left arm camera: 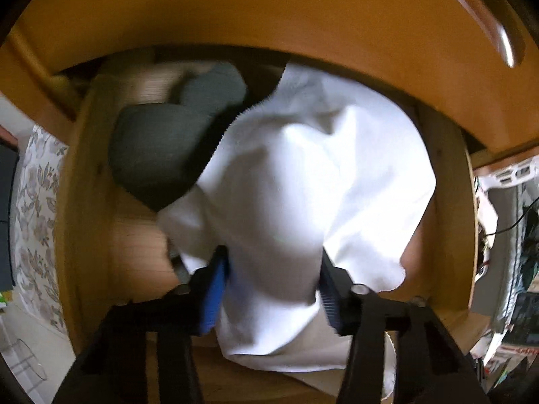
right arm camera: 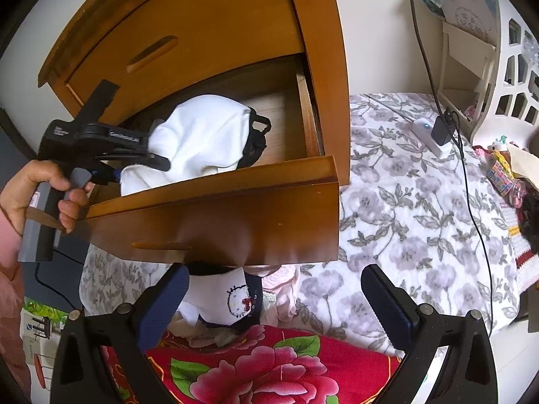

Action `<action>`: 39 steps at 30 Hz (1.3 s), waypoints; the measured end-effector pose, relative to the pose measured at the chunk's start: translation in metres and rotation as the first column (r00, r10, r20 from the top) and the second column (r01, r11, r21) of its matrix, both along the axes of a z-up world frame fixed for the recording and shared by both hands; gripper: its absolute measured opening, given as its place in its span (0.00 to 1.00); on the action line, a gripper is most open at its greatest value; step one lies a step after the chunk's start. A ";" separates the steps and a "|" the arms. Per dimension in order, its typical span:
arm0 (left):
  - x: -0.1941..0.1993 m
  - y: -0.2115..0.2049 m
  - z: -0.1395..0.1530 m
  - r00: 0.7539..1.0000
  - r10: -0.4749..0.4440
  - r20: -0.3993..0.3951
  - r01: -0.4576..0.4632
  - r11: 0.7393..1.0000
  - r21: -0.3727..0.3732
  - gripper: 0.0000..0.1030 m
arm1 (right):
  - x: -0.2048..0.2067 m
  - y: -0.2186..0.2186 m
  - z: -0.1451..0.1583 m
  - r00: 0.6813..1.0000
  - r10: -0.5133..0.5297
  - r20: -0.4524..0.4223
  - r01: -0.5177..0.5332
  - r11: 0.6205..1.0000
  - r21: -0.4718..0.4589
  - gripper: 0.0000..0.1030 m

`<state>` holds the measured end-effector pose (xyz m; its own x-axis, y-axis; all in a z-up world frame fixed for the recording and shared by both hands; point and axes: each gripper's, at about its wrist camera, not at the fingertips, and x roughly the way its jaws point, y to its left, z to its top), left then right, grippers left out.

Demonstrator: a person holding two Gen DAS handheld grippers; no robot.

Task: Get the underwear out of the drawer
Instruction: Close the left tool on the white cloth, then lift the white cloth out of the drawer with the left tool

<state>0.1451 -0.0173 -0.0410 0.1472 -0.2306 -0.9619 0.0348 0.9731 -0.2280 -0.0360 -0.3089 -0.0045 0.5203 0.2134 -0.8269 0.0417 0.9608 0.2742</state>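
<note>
Left wrist view shows the left gripper (left arm camera: 273,289) pinching the white underwear (left arm camera: 303,175) inside the open drawer (left arm camera: 84,175). Only the right wrist view shows the right gripper (right arm camera: 273,306), fingers wide apart and holding nothing, above a red flowered blanket (right arm camera: 269,370).

The white underwear (left arm camera: 303,202) hides most of your drawer's (left arm camera: 448,202) floor. The grey cloth (left arm camera: 161,148) beside it looks blurry. Your drawer front covers part of the printed cloth (right arm camera: 235,299) below it.
</note>
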 end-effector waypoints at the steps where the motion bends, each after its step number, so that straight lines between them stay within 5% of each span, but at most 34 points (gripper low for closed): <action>1: -0.001 0.005 0.001 1.000 0.014 0.004 -0.014 1.000 -0.013 0.42 | -0.001 0.001 0.001 1.000 0.000 0.001 0.000 1.000 0.000 1.00; 6: -0.013 0.025 0.012 0.996 0.079 0.035 -0.076 0.994 -0.079 0.30 | -0.003 0.003 0.004 1.000 0.009 0.005 -0.009 1.000 -0.006 1.00; 18: -0.053 0.043 0.065 0.958 0.076 0.275 -0.079 0.997 -0.002 0.21 | -0.010 0.011 0.013 1.000 0.018 0.015 -0.018 1.000 -0.020 1.00; 32: -0.089 0.044 0.130 0.857 0.060 0.512 -0.086 0.996 0.029 0.18 | -0.018 0.020 0.023 0.999 0.033 0.026 -0.032 0.999 -0.038 1.00; 39: -0.108 0.055 0.159 0.799 0.085 0.595 -0.095 0.995 -0.014 0.17 | -0.023 0.025 0.029 0.998 0.042 0.036 -0.040 0.998 -0.043 1.00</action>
<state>0.0369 0.0381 0.1183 0.7104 -0.1736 -0.6821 0.0706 0.9818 -0.1764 -0.0592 -0.2837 0.0245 0.5423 0.2005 -0.8159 -0.0075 0.9722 0.2339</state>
